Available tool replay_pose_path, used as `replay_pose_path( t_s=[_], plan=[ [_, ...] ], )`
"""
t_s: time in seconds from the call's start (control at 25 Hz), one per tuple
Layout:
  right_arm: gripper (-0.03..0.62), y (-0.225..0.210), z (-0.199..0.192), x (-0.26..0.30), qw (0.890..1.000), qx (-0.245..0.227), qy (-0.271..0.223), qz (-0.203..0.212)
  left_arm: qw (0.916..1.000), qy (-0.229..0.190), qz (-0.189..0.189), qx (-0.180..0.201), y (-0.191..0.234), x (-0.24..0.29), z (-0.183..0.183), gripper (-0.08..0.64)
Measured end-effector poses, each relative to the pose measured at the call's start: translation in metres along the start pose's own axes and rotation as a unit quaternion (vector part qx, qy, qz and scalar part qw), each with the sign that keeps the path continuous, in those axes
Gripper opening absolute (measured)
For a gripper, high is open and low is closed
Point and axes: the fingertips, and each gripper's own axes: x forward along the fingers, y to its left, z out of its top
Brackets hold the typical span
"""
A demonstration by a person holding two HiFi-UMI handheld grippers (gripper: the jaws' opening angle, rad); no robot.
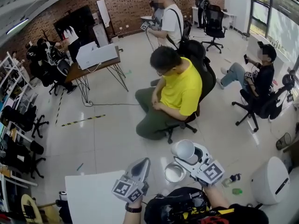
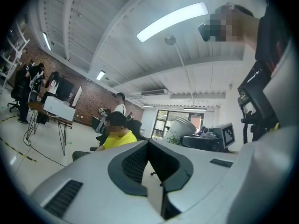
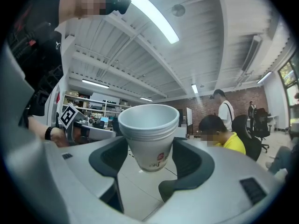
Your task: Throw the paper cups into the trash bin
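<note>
I'm clamping the nested paper cups (image 3: 149,129), top one empty, upright in my wide-spread right claw (image 3: 150,158), pointing level beyond the white desk's (image 1: 88,195) right edge, my left claw (image 2: 148,160) hovering pinched shut, empty.

Nested white paper cups (image 3: 148,134) — upright, red-marked — gripped mid-air.

Pale grey left claw (image 1: 144,163) and right claw (image 1: 185,152) (dark pads (image 3: 110,157)), black-white marker cubes (image 1: 123,188), black wristband (image 1: 133,208)

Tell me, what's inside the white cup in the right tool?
The paper cup in the right tool shows only bare white inner wall; its bottom is hidden below the rim.
</note>
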Motion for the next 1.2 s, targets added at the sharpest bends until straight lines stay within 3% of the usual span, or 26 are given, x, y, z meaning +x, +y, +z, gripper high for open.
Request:
replay_pose_path(
  t_s=[0.24,0.48,0.76,0.92,1.0,1.12,1.2],
  plan=[
    [0.308,-0.001,-0.010,-0.009,1.000,0.017,0.010,-0.003,1.0000,0.004,0.000,-0.005,-0.008,0.002,-0.002,0.001],
    [0.308,-0.008,-0.029,-0.005,0.997,0.072,0.028,0.008,0.9989,0.037,0.020,-0.020,-0.006,0.002,-0.016,0.001],
    [0.308,-0.009,-0.083,0.011,0.988,0.132,0.073,0.033,0.9956,0.071,0.038,-0.048,0.000,0.003,-0.042,0.001],
    [0.308,-0.007,-0.131,0.019,0.982,0.154,0.104,0.042,0.9932,0.097,0.046,-0.044,0.009,0.009,-0.072,0.001],
    [0.308,-0.007,-0.163,0.024,0.978,0.162,0.124,0.047,0.9920,0.110,0.058,-0.018,0.019,0.017,-0.095,0.001],
    [0.308,-0.009,-0.223,0.026,0.970,0.187,0.147,0.045,0.9893,0.131,0.062,0.016,0.031,0.034,-0.140,0.001],
    [0.308,-0.008,-0.270,0.026,0.963,0.214,0.162,0.035,0.9873,0.148,0.055,0.013,0.042,0.041,-0.177,0.001]
  ],
)
